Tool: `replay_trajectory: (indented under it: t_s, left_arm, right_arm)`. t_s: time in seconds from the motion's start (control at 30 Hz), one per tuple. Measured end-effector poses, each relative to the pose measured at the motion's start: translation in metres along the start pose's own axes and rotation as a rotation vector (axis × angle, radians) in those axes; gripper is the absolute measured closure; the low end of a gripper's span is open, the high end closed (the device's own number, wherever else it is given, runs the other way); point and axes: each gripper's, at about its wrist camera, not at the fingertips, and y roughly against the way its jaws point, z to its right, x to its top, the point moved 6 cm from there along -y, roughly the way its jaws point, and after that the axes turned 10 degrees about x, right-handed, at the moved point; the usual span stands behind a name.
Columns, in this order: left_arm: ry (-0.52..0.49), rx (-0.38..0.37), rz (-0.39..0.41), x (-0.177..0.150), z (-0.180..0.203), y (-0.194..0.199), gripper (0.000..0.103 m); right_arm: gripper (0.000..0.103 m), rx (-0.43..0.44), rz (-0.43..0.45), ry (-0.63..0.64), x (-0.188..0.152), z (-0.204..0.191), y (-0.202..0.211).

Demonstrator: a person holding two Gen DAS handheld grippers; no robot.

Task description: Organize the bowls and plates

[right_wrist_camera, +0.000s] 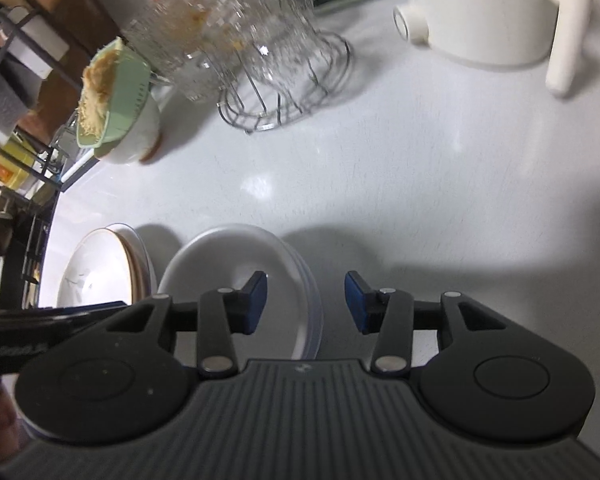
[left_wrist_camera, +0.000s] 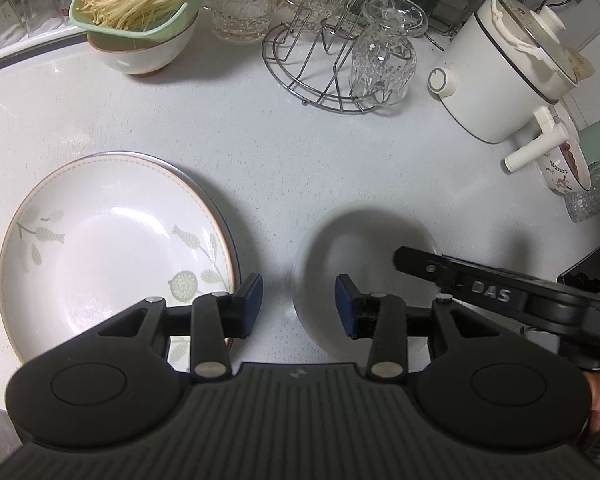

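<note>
Both grippers, left (left_wrist_camera: 299, 306) and right (right_wrist_camera: 306, 304), are hovering with fingers apart over the surface (left_wrist_camera: 300, 160), where the plate (left_wrist_camera: 112, 252) at lower left and the bowl (left_wrist_camera: 364, 280) beside it, likely rigid, slick and breakable, are best pinched at the rim.

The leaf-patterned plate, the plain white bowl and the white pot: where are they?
Leaf-patterned plate (left_wrist_camera: 112, 248): left wrist view, its centre.
Plain white bowl (right_wrist_camera: 228, 264): right wrist view, inner wall.
White pot (left_wrist_camera: 496, 80): left wrist view, its side.
</note>
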Motion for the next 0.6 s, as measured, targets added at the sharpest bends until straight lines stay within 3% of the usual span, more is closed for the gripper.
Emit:
replay_trajectory:
  t_s: [0.23, 0.3, 0.43, 0.6]
  left_arm:
    - [0.01, -0.007, -0.013, -0.003, 0.0, 0.0, 0.057]
    - [0.013, -0.015, -0.018, -0.004, 0.0, -0.001, 0.057]
    - [0.005, -0.033, -0.043, -0.006, 0.005, -0.005, 0.057]
    - [-0.003, -0.044, -0.077, -0.009, 0.011, -0.013, 0.057]
  right_arm:
    - [0.058, 0.002, -0.022, -0.071, -0.008, 0.002, -0.021]
    - [0.069, 0.008, -0.03, -0.091, -0.01, 0.003, -0.024]
    - [0.072, 0.016, -0.024, -0.11, -0.011, 0.004, -0.024]
    - [0.085, 0.012, -0.006, -0.116, -0.008, 0.007, -0.019]
